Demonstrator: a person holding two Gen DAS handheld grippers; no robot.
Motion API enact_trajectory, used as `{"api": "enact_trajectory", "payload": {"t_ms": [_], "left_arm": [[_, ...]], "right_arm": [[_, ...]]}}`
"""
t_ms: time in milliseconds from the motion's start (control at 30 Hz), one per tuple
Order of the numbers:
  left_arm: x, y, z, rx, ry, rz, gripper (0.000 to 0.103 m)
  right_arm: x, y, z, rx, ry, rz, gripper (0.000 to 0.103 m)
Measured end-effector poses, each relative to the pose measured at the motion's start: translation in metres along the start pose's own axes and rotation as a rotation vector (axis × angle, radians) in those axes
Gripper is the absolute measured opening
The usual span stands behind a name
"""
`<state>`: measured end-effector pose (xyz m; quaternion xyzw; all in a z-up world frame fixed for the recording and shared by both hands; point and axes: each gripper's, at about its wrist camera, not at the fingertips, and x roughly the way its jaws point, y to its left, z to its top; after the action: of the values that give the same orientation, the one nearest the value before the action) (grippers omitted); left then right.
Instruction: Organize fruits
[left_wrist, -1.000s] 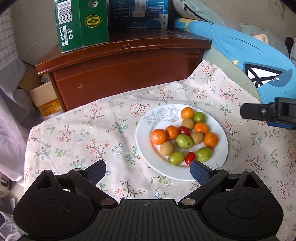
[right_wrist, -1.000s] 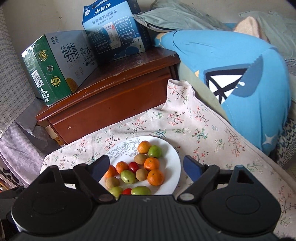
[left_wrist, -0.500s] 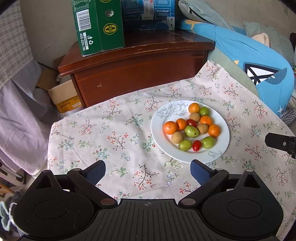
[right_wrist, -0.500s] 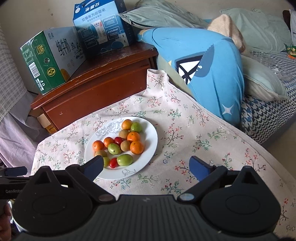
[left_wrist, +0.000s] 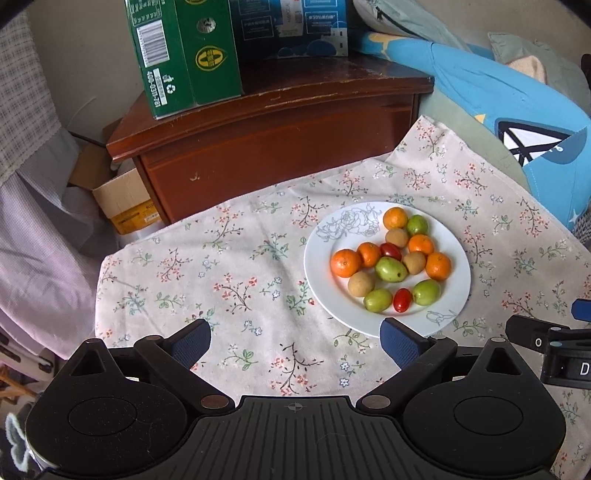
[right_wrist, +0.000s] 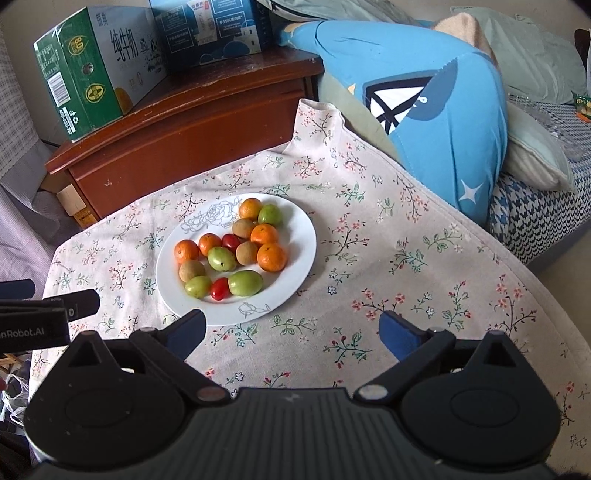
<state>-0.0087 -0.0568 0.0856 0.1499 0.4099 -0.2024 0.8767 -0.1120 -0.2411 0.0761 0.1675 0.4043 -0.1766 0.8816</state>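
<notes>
Spread widest beneath both grippers is the floral tablecloth (left_wrist: 229, 258), reaching forward to the dark wooden cabinet (left_wrist: 280, 136) that stands well ahead of the fingers. On the cabinet top sit a green milk carton box (left_wrist: 184, 55) and, to its right, a blue carton box (left_wrist: 291, 26). Ahead and to the right of the right gripper (right_wrist: 291, 332) lies a blue cushion (right_wrist: 436, 107) with a boat-like print, and behind it a pale green pillow (right_wrist: 535, 158).

Ahead and slightly left of the right gripper rests the white plate (right_wrist: 295, 266), printed with line-drawn flowers; its near rim lies just beyond the left fingertip (right_wrist: 186, 332). For the left gripper (left_wrist: 295, 341) the same plate (left_wrist: 458, 288) sits ahead and to the right, its near edge just beyond the right fingertip (left_wrist: 399, 343).

All the fruit lies on the plate in a loose cluster. Five mandarins are there, the largest (left_wrist: 345, 263) at the left of the group. Four green fruits include an oval one (left_wrist: 390, 269) in the middle. Three brownish round fruits, perhaps longans, are mixed in, one (left_wrist: 361, 283) just beside the large mandarin. Smallest are two cherry tomatoes, one (left_wrist: 402, 300) at the near edge between green fruits and one (left_wrist: 390, 251) farther in.

Both grippers hover above the cloth with fingers spread wide, nothing between them.
</notes>
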Motion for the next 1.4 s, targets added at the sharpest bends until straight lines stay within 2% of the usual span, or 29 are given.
{"api": "enact_trajectory", "payload": {"t_ms": [267, 467, 700, 967, 1200, 1400], "left_arm": [[0.022, -0.007, -0.006, -0.020, 0.036, -0.002, 0.099], [0.029, -0.004, -0.010, -0.035, 0.039, 0.036, 0.099], [0.036, -0.006, -0.013, -0.027, 0.035, 0.065, 0.099], [0.050, 0.000, -0.014, -0.083, 0.068, 0.070, 0.099], [0.047, 0.007, -0.013, -0.118, 0.065, 0.077, 0.099], [0.048, 0.011, -0.014, -0.126, 0.068, 0.090, 0.099]], "right_arm": [[0.023, 0.014, 0.005, 0.017, 0.026, -0.048, 0.100], [0.039, 0.019, 0.001, 0.029, 0.061, -0.084, 0.100], [0.044, 0.027, 0.001, -0.021, 0.042, -0.134, 0.100], [0.049, 0.033, 0.003, -0.047, 0.041, -0.133, 0.100], [0.053, 0.035, 0.007, -0.053, 0.033, -0.099, 0.100], [0.056, 0.040, 0.007, -0.070, 0.031, -0.107, 0.100]]}}
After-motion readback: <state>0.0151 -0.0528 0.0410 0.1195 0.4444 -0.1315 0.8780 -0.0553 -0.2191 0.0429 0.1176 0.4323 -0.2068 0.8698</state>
